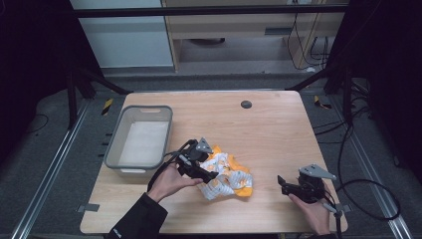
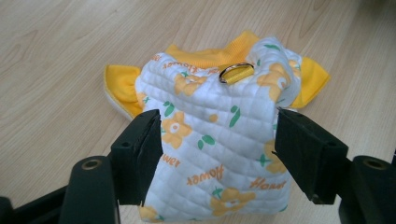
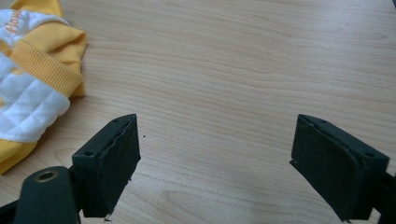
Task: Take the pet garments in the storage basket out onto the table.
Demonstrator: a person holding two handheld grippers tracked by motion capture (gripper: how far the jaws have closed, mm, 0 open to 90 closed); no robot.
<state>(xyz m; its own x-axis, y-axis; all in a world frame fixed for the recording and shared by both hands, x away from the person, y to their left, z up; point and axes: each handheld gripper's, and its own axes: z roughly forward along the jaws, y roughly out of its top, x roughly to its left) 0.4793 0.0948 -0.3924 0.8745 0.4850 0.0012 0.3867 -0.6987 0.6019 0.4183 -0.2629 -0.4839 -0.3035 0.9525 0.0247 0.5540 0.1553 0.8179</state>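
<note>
Quilted garment point(image 2: 219, 135) collar end faces away from left gripper point(image 2: 217, 154) jaws.

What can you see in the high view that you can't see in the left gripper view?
High view alone: the grey bin left of the cloth, both hands, and the right gripper, open over bare table. Left gripper view alone: a metal ring on a yellow loop, flower prints and the word "flower" on the quilted cloth. Both: the yellow and white garment on the wooden table, with the left gripper at it, jaws on either side.
</note>
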